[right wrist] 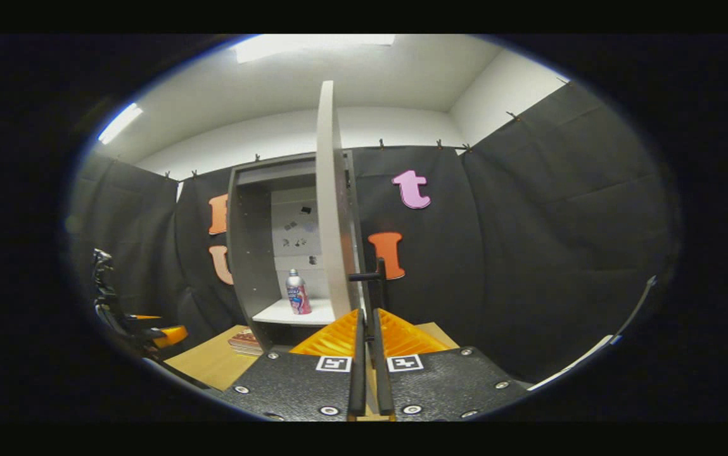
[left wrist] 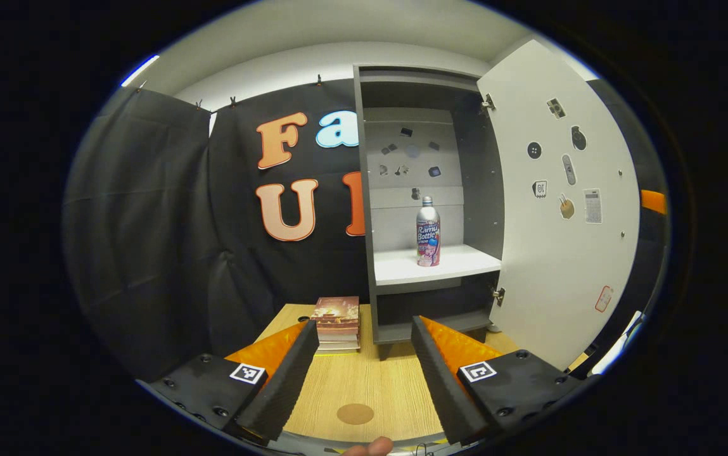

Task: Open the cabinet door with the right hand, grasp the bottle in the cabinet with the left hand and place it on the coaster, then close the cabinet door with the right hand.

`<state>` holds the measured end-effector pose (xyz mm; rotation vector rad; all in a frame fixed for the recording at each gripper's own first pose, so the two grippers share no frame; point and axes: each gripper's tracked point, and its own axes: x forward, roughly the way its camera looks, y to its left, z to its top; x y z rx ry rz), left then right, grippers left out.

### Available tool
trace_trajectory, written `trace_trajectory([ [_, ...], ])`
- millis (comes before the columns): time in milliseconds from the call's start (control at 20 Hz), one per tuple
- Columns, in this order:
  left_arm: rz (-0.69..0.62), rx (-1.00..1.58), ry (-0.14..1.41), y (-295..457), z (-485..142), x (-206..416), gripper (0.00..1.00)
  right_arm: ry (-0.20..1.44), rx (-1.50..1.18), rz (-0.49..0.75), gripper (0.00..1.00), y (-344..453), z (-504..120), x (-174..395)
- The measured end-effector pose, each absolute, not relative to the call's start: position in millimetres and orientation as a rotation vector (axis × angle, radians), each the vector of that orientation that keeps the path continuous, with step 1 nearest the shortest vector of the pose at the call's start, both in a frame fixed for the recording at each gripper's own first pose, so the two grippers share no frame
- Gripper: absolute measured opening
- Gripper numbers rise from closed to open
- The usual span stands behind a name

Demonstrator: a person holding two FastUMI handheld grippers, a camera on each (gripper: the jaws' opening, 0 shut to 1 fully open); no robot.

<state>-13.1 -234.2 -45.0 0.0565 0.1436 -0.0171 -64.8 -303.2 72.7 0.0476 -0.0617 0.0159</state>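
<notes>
I find the cabinet door (left wrist: 560, 209) swung wide on its hinges, so I judge the opening step complete and the bottle pickup next.

The bottle (left wrist: 428, 231) stands upright on the cabinet's white shelf (left wrist: 402, 269), its long axis vertical, clear of the side walls. From my left tongs (left wrist: 360, 367) it lies ahead, higher up and slightly to the right, well apart. These tongs are released, fingers spread wide, nothing between them, hovering over the desk (left wrist: 364, 386). The coaster (left wrist: 355, 414) lies on the desk just below and between the fingers, near the front edge. A stack of books (left wrist: 337, 323) sits on the desk left of the cabinet base.

In the right gripper view, my right tongs (right wrist: 370, 345) are clenched, fingers nearly together. The dark door handle (right wrist: 373, 278) stands just ahead of the tips; I cannot tell whether they grip it. The bottle (right wrist: 298, 292) shows beyond the door edge (right wrist: 332, 202).

My judgement: the left tongs are the free ones and face the bottle squarely; the reach must rise to shelf height and approach the upright body from the front.
</notes>
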Motion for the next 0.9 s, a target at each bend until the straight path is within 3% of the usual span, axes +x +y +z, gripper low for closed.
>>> trace_trajectory([
  [300,-0.101,0.050,0.091,-285,-37,73,0.96,-0.099,0.035,0.071,0.06,-237,87,-82],
  [400,-0.134,0.047,0.083,-307,-34,109,0.96,-0.087,0.013,0.072,0.14,-221,80,-71],
  [450,-0.146,0.045,0.077,-317,-34,129,0.96,-0.088,0.012,0.078,0.08,-214,79,-65],
  [500,-0.158,0.051,0.069,-327,-31,148,0.96,-0.080,0.017,0.076,0.15,-209,75,-54],
  [550,-0.163,0.056,0.058,-335,-27,167,0.96,-0.066,0.027,0.057,0.15,-207,69,-43],
  [700,-0.190,0.048,0.048,-361,-28,224,0.96,-0.031,0.035,0.035,0.54,-198,53,-14],
  [750,-0.199,0.044,0.050,-369,-29,239,0.96,-0.022,0.024,0.020,0.55,-195,44,-8],
  [800,-0.205,0.040,0.051,-376,-29,256,0.96,-0.020,0.011,0.008,0.66,-194,41,0],
  [900,-0.211,0.036,0.050,-382,-33,287,0.96,-0.022,-0.008,0.000,0.69,-189,45,17],
])
